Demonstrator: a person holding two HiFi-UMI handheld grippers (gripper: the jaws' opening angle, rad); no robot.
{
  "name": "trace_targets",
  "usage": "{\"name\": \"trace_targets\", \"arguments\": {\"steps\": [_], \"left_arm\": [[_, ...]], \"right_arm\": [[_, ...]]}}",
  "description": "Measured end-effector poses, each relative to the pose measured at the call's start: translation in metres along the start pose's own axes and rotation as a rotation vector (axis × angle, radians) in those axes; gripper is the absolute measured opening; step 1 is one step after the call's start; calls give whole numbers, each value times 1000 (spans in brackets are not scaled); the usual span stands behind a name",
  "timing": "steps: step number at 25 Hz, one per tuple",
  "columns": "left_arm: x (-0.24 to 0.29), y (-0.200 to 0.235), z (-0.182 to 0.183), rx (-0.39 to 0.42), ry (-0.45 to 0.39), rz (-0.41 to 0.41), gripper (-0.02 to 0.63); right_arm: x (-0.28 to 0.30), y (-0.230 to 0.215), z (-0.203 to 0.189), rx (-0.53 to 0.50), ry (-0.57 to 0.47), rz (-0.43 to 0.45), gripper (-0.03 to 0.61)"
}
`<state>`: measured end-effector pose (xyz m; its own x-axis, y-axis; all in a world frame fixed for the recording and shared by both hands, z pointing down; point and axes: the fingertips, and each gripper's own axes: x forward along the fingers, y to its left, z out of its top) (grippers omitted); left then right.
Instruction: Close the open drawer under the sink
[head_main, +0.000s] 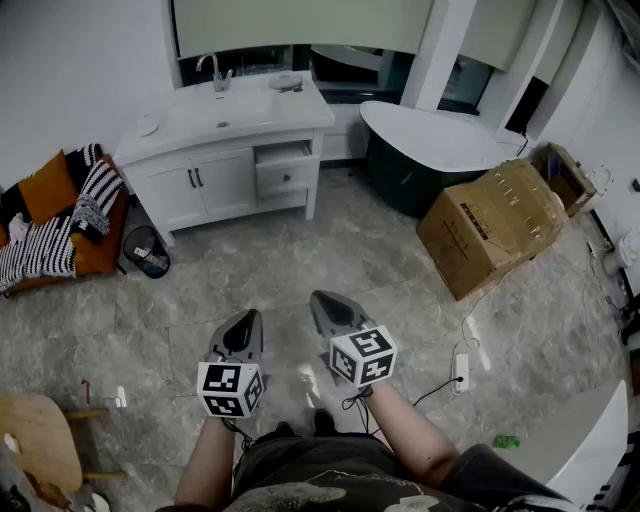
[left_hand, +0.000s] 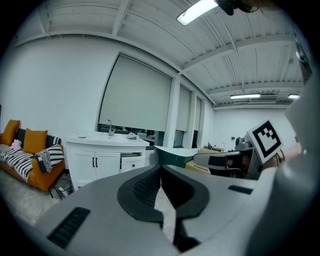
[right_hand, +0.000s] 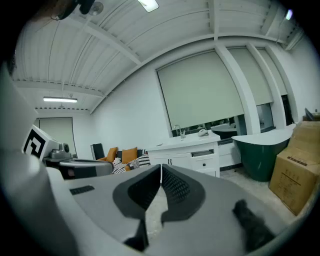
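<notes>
A white vanity (head_main: 215, 165) with a sink and tap stands across the room against the far wall. Its small drawer (head_main: 285, 172) on the right side is pulled out a little, also seen as the drawer (left_hand: 131, 161) in the left gripper view and the drawer (right_hand: 203, 161) in the right gripper view. My left gripper (head_main: 243, 325) and right gripper (head_main: 324, 303) hover side by side over the marble floor, well short of the vanity. Both are shut with nothing between their jaws, tips meeting at the left gripper (left_hand: 160, 168) and right gripper (right_hand: 161, 167).
An orange sofa (head_main: 55, 215) with striped cushions sits left of the vanity, a small bin (head_main: 148, 252) beside it. A dark bathtub (head_main: 430, 150) and a cardboard box (head_main: 495, 225) stand to the right. A power strip and cable (head_main: 463, 370) lie on the floor nearby.
</notes>
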<state>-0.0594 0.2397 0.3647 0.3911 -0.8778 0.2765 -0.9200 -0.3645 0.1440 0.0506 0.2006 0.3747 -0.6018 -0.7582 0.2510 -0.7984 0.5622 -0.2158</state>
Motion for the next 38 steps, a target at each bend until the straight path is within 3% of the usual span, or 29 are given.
{"name": "trace_targets", "arguments": {"steps": [11, 17, 27, 38], "left_arm": [[17, -10, 6, -3, 9, 2, 15], [30, -22, 6, -6, 17, 23, 15], [43, -32, 1, 0, 4, 67, 15], [73, -9, -7, -39, 11, 66, 15]], "right_arm": [[-1, -16, 1, 14, -5, 10, 29], [-15, -42, -5, 122, -33, 29, 31], [-15, -73, -23, 74, 26, 48, 31], [16, -88, -35, 70, 77, 38, 31]]}}
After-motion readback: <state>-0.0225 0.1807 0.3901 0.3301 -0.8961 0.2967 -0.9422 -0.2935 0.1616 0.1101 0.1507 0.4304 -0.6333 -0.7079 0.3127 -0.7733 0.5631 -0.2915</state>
